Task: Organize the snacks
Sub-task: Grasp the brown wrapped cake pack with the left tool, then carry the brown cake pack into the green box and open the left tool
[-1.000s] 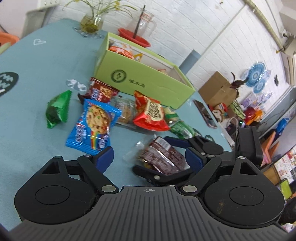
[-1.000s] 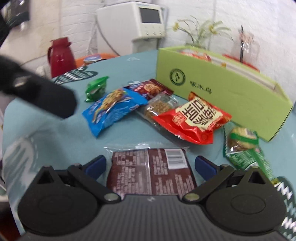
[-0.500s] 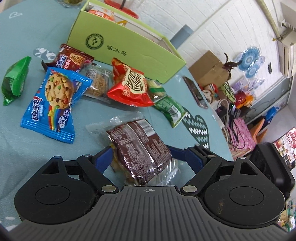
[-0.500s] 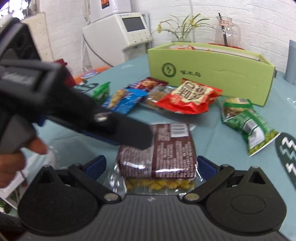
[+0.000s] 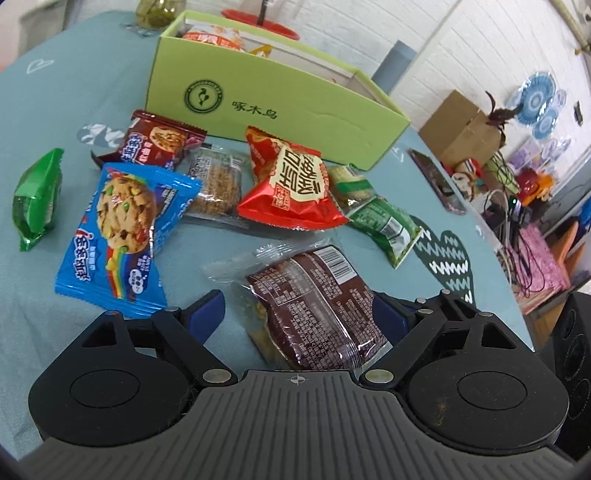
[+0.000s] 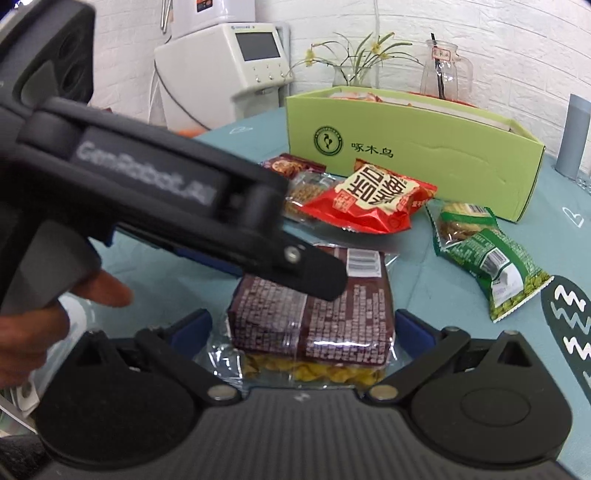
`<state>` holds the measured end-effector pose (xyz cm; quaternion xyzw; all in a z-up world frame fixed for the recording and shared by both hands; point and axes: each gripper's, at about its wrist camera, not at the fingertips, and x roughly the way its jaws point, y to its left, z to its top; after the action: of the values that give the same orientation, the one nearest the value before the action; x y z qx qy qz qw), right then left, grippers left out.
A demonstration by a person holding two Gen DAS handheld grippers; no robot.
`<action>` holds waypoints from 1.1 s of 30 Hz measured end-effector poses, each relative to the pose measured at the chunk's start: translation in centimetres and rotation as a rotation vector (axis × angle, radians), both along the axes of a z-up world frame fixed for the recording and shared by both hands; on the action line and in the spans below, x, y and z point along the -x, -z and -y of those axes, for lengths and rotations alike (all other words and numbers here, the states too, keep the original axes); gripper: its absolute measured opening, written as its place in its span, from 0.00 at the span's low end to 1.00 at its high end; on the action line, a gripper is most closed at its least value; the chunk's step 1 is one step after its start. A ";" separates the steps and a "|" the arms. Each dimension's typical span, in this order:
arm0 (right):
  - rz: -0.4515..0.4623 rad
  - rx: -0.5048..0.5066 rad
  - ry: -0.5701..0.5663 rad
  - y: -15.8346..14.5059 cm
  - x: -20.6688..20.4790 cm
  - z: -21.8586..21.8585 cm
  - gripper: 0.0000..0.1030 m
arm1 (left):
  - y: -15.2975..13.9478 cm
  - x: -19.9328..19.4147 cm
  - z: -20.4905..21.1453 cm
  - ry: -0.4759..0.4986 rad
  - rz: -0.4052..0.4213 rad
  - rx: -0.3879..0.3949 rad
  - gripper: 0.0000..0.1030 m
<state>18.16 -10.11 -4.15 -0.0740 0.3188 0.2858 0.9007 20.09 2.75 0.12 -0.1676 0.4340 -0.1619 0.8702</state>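
Teal tablecloth [image 5: 92,92] — white brick wall [image 6: 480,29] behind.

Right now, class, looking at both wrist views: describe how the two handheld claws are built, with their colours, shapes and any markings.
Both claws are matte black plastic: a ribbed grey-black body with a small crosshair mark, two round disc housings, and linkage arms with silver pivot pins ending in blue fingertips. The left claw, seen side-on from the right wrist, carries grey "GenRobot.AI" lettering and a grey trigger grip. The right claw matches. No cables show.
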 end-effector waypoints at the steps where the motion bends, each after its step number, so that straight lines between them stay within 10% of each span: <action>1: 0.001 0.005 0.000 0.0 0.1 0.0 0.99 | 0.0 0.0 0.1 0.004 0.003 -0.002 0.74; 8: 0.011 0.026 0.012 0.0 0.1 -0.2 0.99 | 0.1 0.2 0.2 0.014 0.019 -0.012 0.74; 10: 0.015 0.009 0.004 0.0 0.1 0.1 0.98 | 0.1 0.3 0.3 0.022 0.030 -0.023 0.69; 12: 0.032 0.003 0.009 0.0 0.4 0.3 0.94 | 0.1 0.5 0.5 0.042 0.040 -0.046 0.43; 21: 0.161 -0.013 0.049 -3.7 1.6 1.8 0.85 | -4.2 -0.5 0.1 0.056 0.099 0.093 0.37; 33: 0.307 -0.063 0.123 -10.0 -15.3 3.7 0.86 | -12.0 -18.0 4.6 0.059 0.283 -0.052 0.46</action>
<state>33.51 -13.83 5.85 -0.0690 0.1724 0.2254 0.9564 38.08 -1.86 12.12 -0.1079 0.3159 -0.1980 0.9216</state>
